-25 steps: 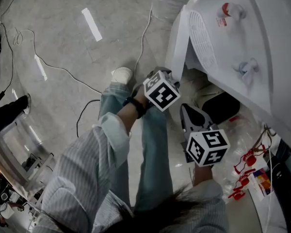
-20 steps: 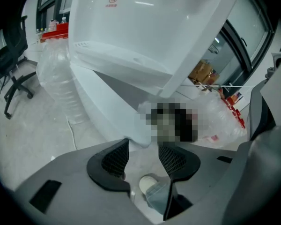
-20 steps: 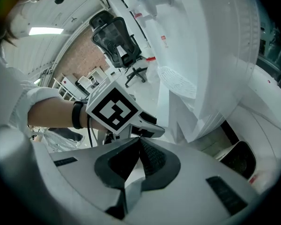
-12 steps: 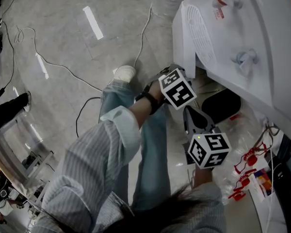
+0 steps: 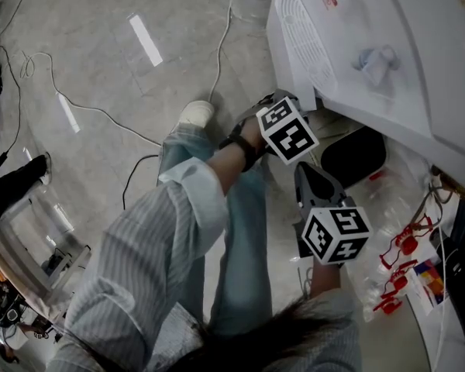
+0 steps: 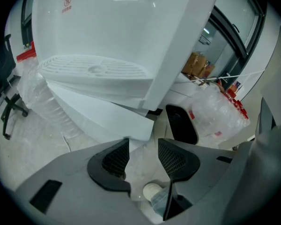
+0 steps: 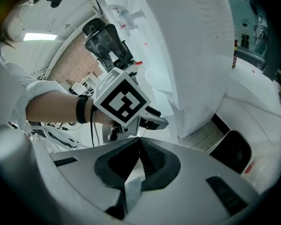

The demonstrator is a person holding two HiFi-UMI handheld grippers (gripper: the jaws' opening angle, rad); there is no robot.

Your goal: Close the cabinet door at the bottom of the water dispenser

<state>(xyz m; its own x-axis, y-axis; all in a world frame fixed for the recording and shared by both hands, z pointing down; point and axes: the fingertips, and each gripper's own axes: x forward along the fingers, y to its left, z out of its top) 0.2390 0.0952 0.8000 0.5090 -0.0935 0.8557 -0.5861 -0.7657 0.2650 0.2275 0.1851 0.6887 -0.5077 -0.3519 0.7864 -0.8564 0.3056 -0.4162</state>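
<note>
The white water dispenser (image 5: 387, 60) fills the upper right of the head view. Its cabinet door (image 5: 294, 37), with an oval grille on its face, stands swung out toward me. My left gripper (image 6: 141, 146) points at the door's thick lower edge (image 6: 103, 116). Its jaws are closing, with a gap between the pads; only floor and a shoe show through, and the door's corner lies just past the tips. My right gripper (image 7: 140, 142) sits lower, its fingertips together on nothing. It faces the cabinet opening and the left gripper's marker cube (image 7: 122, 100).
A black rounded object (image 5: 353, 157) lies in the cabinet's bottom opening. Clear plastic bags with red parts (image 5: 395, 254) lie to the right. Cables (image 5: 101, 113) trail over the grey floor at left. My leg and white shoe (image 5: 195, 115) are under the left arm.
The left gripper has moved up and right in the head view, closer to the door's lower edge. The right gripper shifted slightly the same way.
</note>
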